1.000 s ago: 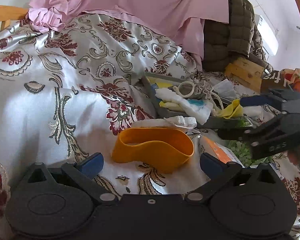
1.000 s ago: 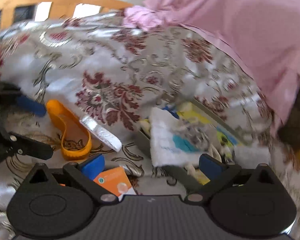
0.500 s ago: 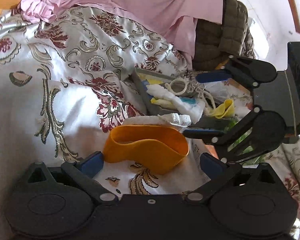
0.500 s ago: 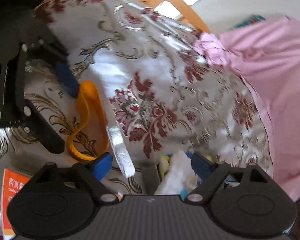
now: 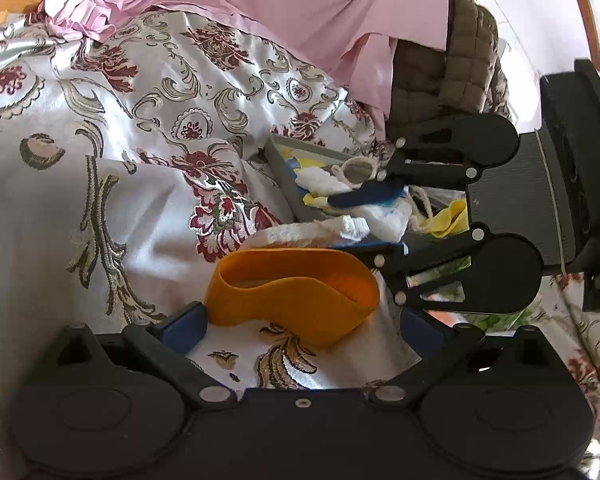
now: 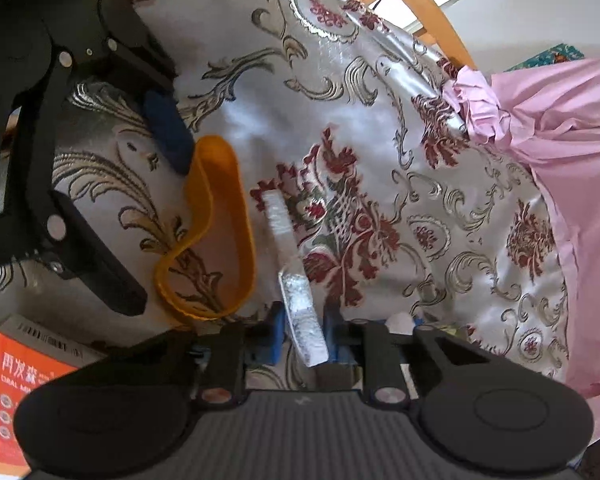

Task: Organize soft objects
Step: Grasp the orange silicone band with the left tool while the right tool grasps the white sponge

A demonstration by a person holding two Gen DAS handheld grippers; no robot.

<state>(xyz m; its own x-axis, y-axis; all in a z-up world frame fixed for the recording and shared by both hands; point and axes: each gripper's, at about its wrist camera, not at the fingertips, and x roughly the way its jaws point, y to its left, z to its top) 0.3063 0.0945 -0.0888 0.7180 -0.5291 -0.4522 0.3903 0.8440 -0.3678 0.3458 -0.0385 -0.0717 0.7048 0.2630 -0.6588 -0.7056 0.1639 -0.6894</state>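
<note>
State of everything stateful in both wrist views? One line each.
left tongs: open, holding nothing.
right tongs: just been closing, now clamped on the white pad's near end.
white pad: gripped, far end on the bedspread.
orange band: loop standing on edge, ungripped, ahead of left tongs.
grey tray: stuffed with soft items.
orange box: lying flat.

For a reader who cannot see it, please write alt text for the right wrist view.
The right gripper, its jaws just closing, holds a flat white pad on a floral bedspread. The orange band lies left, beside the open left gripper.
</note>
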